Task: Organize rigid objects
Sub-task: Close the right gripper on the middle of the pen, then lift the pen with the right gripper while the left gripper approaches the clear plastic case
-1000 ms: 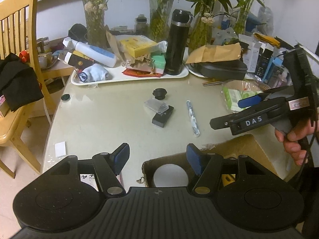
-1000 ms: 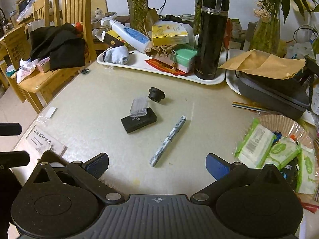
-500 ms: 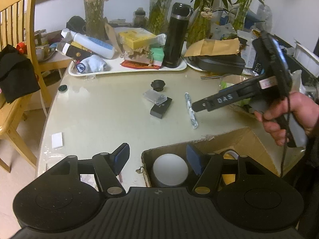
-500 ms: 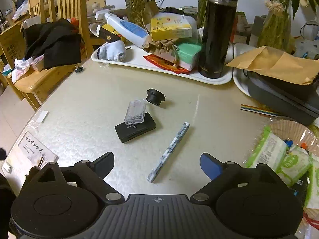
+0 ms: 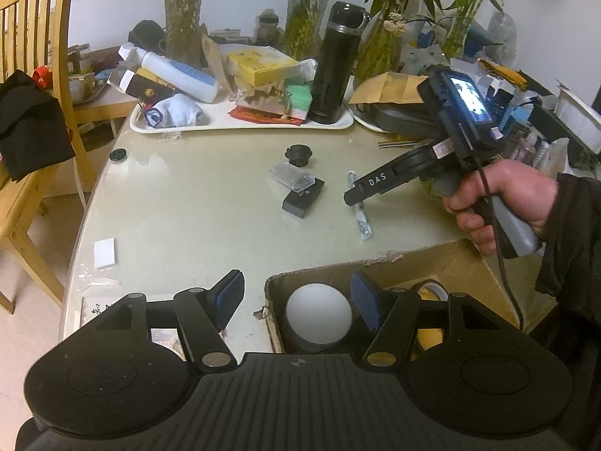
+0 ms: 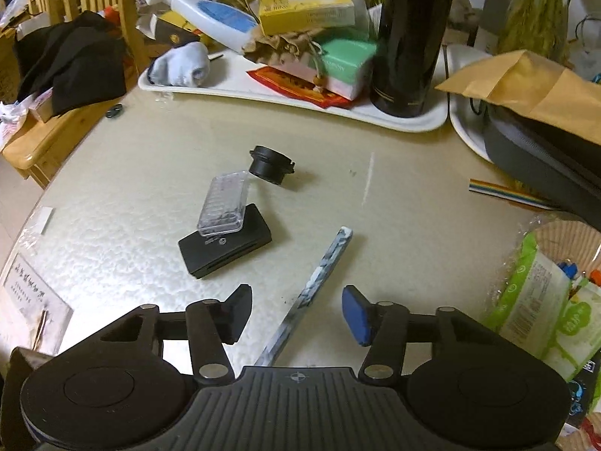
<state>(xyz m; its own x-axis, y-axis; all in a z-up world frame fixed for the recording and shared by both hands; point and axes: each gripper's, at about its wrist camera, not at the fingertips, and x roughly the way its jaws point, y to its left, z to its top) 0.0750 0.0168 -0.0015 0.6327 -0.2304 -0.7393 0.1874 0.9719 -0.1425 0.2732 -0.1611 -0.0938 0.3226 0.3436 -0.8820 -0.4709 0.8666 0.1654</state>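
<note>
Pale glass surface (image 6: 394, 225): glossy cream top carrying the loose items, with a white tray (image 6: 409, 122) of clutter along its far edge.

Change since a second ago: the right hand-held gripper (image 6: 296, 314) has moved forward and lower, so the marbled stick (image 6: 319, 282), which lay well ahead of it, now runs between its fingers. Its fingers have also narrowed from a wide spread.

Change seen from the left: the right hand-held gripper, once off at the right edge of the left view, has swung in, so its tip now sits over the stick (image 5: 361, 208).

Right hand-held gripper: fingers part open on either side of the near end of the stick, black pad left, blue pad right, a gap at each side, nothing clamped.

Right hand (image 5: 499, 203): wrapped around the grey handle.

Left hand-held gripper (image 5: 296, 300): fingers apart and empty, hovering above the near edge of the surface and an open cardboard box (image 5: 432, 263).

Box contents: a roll with a white centre (image 5: 318, 317) and a yellowish tape roll (image 5: 432, 289).

Marbled stick: flat on the surface, slanting away to the right in the right view.

Black block (image 6: 225, 250): left of the stick, apart from it.

Clear plastic case (image 6: 224, 203): resting partly on the block.

Black round cap (image 6: 271, 165): just beyond the case.
</note>
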